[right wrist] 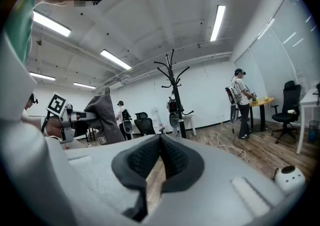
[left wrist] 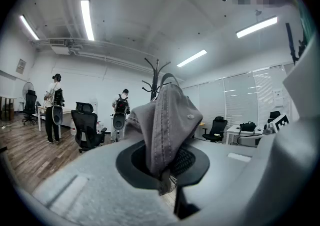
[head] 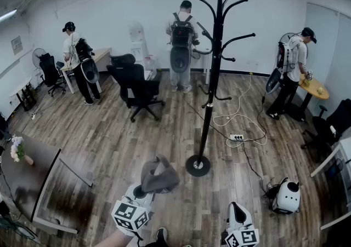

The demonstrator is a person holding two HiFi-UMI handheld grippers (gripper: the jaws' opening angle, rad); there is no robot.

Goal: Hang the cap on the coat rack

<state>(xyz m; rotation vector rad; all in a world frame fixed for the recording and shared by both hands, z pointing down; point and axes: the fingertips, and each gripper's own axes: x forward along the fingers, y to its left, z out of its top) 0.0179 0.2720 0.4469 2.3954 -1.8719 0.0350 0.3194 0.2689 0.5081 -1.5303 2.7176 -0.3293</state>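
Left gripper [left wrist: 162, 167] pinches grey cap [left wrist: 167, 120] by thin fold; right gripper [right wrist: 160, 160] pressed together, empty. Coat rack [head: 211, 76] well ahead: limp fabric may slip or miss hook.

Brown wood-plank floor [head: 109, 136]. Standing on it:
- Tall black metal coat rack [head: 210, 87] on a round base, centre.
- Black swivel office chair [head: 134, 84], 10 o'clock from that base.
- White power strip [head: 236, 137], 2 o'clock, near.
- Rounded white-and-black machine [head: 287, 196], 4 o'clock, well apart.
- Round yellow-topped table [head: 313, 88], 2 o'clock, far.
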